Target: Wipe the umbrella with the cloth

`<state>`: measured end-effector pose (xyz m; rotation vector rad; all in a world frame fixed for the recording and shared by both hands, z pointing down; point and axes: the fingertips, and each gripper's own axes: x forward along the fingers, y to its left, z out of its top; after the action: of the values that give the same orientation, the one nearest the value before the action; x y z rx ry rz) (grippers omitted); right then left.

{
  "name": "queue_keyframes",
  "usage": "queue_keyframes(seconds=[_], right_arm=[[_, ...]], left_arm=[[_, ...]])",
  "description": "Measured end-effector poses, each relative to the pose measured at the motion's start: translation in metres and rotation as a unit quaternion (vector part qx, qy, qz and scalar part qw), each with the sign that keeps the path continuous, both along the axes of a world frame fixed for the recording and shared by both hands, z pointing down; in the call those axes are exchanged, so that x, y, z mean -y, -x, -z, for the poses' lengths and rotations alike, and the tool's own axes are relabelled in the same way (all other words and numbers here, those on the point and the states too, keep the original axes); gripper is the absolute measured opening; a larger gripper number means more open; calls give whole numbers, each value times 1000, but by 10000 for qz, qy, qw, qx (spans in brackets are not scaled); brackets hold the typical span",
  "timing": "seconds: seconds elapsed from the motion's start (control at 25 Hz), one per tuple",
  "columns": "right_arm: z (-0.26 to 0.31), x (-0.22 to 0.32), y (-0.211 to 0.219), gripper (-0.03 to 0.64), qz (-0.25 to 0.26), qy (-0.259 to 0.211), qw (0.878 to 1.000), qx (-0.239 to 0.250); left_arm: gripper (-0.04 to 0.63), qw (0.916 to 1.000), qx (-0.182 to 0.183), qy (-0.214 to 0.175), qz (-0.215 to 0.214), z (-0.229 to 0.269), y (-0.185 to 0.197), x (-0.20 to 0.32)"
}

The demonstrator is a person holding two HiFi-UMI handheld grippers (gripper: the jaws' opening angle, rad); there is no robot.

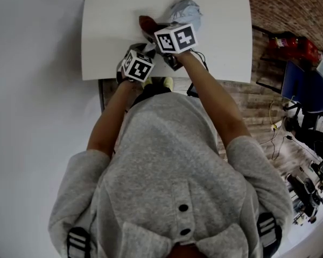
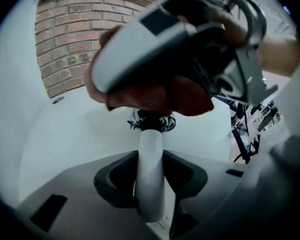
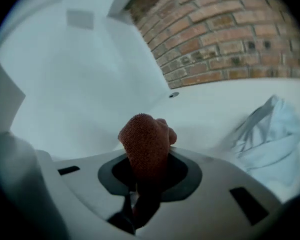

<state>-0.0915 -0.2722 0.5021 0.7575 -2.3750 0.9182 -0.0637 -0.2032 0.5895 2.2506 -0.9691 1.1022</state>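
Left gripper point(image 2: 151, 181): jaws narrowed and clamped on the umbrella's handle point(image 2: 151, 156), a smooth pale cylinder. A black collar point(image 2: 151, 121) with thin metal ribs sits just past it.

Right gripper point(image 3: 145, 181): jaws closed on the cloth point(image 3: 146, 141), a rust-red coarse weave bunched into a rounded wad that sticks out past the jaws.

In the left gripper view the wad hangs right over the collar. Can't tell if it touches.

Umbrella lies on the white table point(image 1: 107, 31). The handle end points toward the near edge. The canopy point(image 1: 185, 9), pale blue thin fabric that is crumpled and creased, is at the far edge, right of centre.

Table top is smooth and matte with rounded corners. Brick wall point(image 3: 225, 44) is behind it.
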Motion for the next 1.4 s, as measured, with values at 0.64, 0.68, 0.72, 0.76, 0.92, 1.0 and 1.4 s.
queue_keyframes(seconds=[0.64,0.68,0.72,0.76,0.92,1.0,1.4], right_arm=[[-31,64,-22,98,-1159,717,9813,-1360],[-33,66,-24,98,-1024,569,9799,-1615],[-35,67,-25,98,-880,425,9776,-1864],[-37,68,-26,98,-745,292,9747,-2086],[-38,69,-38,98,-478,58,9634,-2638],[-38,69,-42,98,-466,100,9618,-2695],[-32,82,-63,98,-372,-115,9525,-3021]], left_arm=[[156,10000,12,-47,-1,2,3,0],[156,10000,0,-36,-10,2,2,0],[156,10000,-14,-26,-15,1,2,0],[156,10000,-21,-26,-16,1,2,-1],[156,10000,-19,-47,-8,1,3,0],[156,10000,-24,-51,-14,1,2,0],[156,10000,-61,-70,-28,5,2,-3]])
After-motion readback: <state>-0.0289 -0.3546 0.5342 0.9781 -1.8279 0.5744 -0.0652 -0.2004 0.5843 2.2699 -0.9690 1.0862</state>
